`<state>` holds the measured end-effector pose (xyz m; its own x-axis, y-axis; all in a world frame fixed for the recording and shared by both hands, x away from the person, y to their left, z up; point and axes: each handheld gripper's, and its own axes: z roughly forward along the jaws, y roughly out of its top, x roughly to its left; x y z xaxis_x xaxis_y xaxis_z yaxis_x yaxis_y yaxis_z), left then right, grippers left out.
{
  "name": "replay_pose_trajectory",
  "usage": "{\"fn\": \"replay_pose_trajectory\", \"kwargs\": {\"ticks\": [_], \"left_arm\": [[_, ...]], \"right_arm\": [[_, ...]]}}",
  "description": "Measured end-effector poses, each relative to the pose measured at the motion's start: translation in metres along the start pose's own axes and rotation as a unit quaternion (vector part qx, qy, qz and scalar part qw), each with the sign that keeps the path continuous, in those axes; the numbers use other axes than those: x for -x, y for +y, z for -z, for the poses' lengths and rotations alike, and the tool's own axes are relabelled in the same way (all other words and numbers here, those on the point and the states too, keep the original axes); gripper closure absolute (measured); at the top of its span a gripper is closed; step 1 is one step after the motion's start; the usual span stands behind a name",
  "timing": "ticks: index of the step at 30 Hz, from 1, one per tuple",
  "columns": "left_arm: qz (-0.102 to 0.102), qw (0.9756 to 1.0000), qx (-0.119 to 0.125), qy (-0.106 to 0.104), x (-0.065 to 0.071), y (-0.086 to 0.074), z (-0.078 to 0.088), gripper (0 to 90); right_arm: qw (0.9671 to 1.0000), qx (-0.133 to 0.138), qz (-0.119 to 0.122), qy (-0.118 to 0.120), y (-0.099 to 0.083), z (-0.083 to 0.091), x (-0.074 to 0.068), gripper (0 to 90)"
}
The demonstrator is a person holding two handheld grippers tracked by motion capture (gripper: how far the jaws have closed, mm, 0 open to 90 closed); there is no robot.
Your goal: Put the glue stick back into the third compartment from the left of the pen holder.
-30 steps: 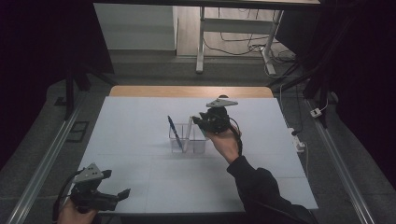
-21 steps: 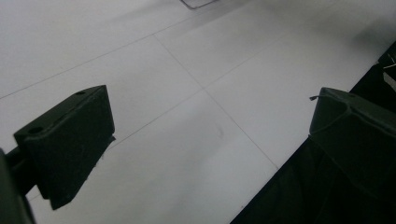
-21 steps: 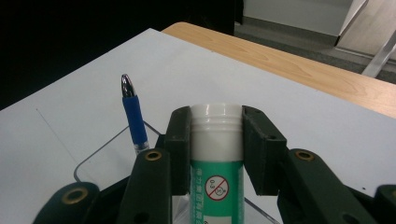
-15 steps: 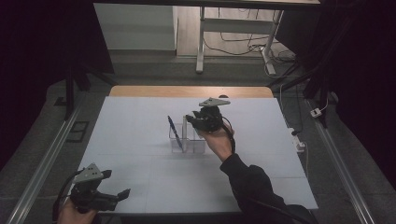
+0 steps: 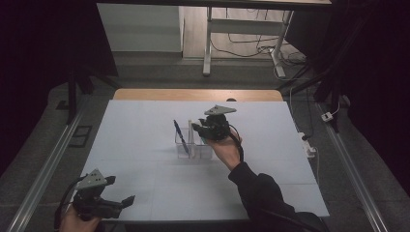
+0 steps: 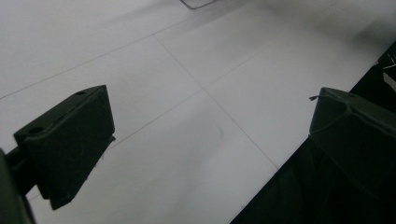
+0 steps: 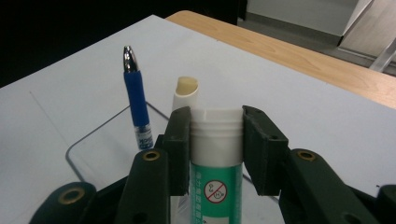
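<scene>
Right gripper (image 7: pixel 215 154) clamped on green-labelled glue stick (image 7: pixel 215 182), shifted slightly toward clear organizer (image 5: pixel 193 147) beside blue pen (image 7: pixel 136 98), insertion apparently imminent; left gripper (image 6: pixel 210 149) wide, idle.

The clear holder (image 5: pixel 193 147) stands near the middle of the counter (image 5: pixel 145 125), and bare counter lies on every side of it. Out of its top rise a blue pen (image 5: pixel 180 135), leaning left, and a white stick (image 5: pixel 190 130); these block a straight drop into it. The right gripper (image 5: pixel 205 131), shut on a green-labelled tube (image 7: pixel 215 186), crowds the holder's right side. The left gripper (image 5: pixel 121 203), fingers apart, sits well apart from the holder at the counter's near left edge.
</scene>
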<state>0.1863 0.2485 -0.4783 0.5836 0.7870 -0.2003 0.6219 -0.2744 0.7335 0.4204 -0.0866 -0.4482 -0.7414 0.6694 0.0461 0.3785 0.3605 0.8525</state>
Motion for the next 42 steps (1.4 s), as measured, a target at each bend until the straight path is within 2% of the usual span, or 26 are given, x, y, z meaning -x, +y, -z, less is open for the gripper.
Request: {"fn": "replay_pose_trajectory", "kwargs": {"ticks": [5, 13, 17, 24, 32, 42], "left_arm": [[0.002, 1.0000, 0.001, 0.000, -0.001, 0.000, 0.001, 0.0], [0.002, 1.0000, 0.001, 0.001, -0.001, 0.000, 0.000, 0.0], [0.003, 1.0000, 0.001, 0.001, -0.001, 0.000, 0.001, 0.0], [0.003, 1.0000, 0.001, 0.001, -0.001, 0.000, 0.001, 0.0], [0.013, 0.9999, 0.006, -0.001, -0.003, -0.001, 0.003, 0.0], [0.015, 0.9999, 0.005, 0.003, -0.004, -0.001, 0.003, 0.0]], "right_arm": [[1.0000, -0.005, 0.008, -0.002, -0.002, 0.002, -0.002, 62.2], [0.9999, -0.012, 0.001, -0.006, -0.003, 0.007, 0.000, 57.9], [0.9999, -0.011, 0.001, 0.000, -0.003, 0.010, 0.000, 55.7], [0.9998, -0.015, 0.001, 0.009, 0.000, 0.014, -0.002, 47.8], [0.9994, -0.024, 0.022, 0.010, 0.000, 0.020, -0.005, 36.4], [0.9986, -0.041, 0.030, 0.016, -0.005, 0.029, -0.005, 26.4]]}}
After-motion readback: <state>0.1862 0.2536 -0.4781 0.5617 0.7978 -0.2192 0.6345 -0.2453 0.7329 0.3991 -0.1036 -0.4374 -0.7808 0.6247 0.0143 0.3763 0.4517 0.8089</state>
